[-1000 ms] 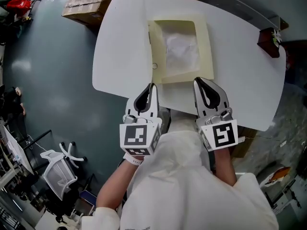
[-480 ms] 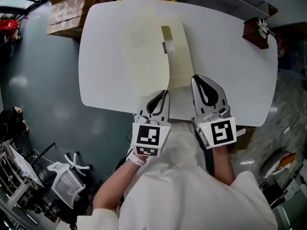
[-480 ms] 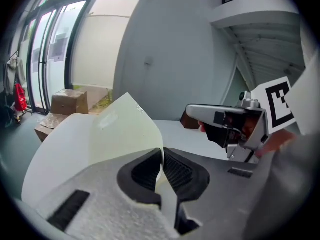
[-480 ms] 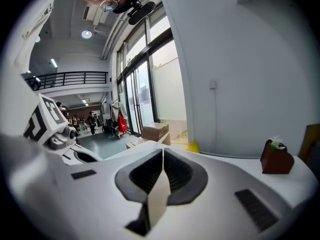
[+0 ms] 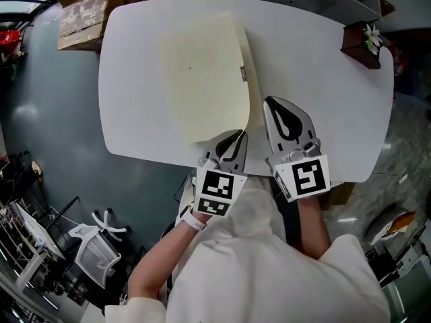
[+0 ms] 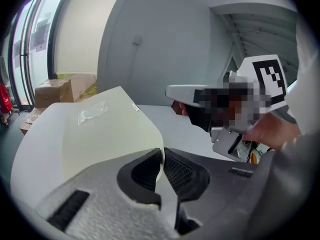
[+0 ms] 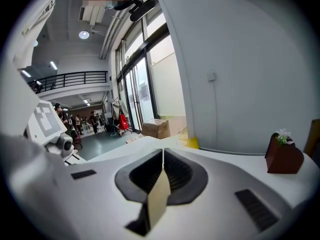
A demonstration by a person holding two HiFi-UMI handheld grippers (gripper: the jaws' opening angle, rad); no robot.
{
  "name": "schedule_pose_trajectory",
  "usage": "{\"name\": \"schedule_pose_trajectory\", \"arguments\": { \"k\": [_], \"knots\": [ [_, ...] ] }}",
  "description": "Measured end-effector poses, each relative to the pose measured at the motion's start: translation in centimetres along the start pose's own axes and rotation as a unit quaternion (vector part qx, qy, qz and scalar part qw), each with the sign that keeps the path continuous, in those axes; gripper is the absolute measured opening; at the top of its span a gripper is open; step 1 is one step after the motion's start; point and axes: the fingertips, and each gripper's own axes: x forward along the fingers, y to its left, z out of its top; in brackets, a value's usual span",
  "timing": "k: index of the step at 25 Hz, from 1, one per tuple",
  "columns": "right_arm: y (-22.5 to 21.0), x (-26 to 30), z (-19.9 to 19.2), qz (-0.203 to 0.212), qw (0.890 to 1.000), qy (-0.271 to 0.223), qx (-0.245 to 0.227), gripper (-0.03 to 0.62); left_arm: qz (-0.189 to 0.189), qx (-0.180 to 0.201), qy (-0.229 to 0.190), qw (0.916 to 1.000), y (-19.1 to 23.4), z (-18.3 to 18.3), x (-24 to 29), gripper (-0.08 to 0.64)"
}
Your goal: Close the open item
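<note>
Both tongs are pinching shut at the 6 o'clock edge of the white table [image 5: 316,66], side by side, just in front of the person's chest. On the person's left, the left tongs [image 5: 237,134] are pressing their ribbed pads together on the near right corner of the cream lid [image 5: 202,73]. In the left gripper view the lid's thin edge is running straight down between the two pads. Beside them, toward 3 o'clock, the right tongs [image 5: 271,103] are gripping a narrow cream flap [image 7: 159,196], with the jaws closed tight on it. Which part of the box [image 5: 254,103] that flap belongs to is not clear.

The box is sitting in the middle of the table, reaching from the tongs toward 12 o'clock. The lid is covering nearly all of it. Only a narrow cream strip of the box is showing along the lid's 3 o'clock side. A small tag [image 5: 242,74] is sticking out at that edge. Whether the lid is lying fully flat cannot be told.

A dark brown pot [image 5: 360,42] holding a small plant is standing at the table's 2 o'clock corner, well apart from the box. Cardboard boxes [image 5: 81,15] are resting on the floor at 11 o'clock. A white chair [image 5: 91,237] is standing at 8 o'clock.
</note>
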Motion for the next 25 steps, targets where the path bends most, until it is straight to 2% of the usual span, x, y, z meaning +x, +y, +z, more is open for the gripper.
{"name": "schedule_pose_trajectory", "arguments": {
  "k": [8, 17, 25],
  "knots": [
    [-2.2, 3.5, -2.7, 0.023, 0.999, 0.028, -0.014, 0.020, -0.021, -0.006, 0.057, 0.9981, -0.8, -2.5, 3.8, 0.028],
    [-3.3, 7.3, -7.9, 0.063, 0.992, 0.107, -0.005, 0.020, -0.029, -0.028, 0.079, 0.9960, -0.8, -3.9, 6.4, 0.029],
    [-2.7, 9.9, -10.7, 0.108, 0.982, 0.151, -0.044, 0.020, -0.040, -0.045, 0.086, 0.9945, -0.6, -3.3, 7.3, 0.033]
  ]
}}
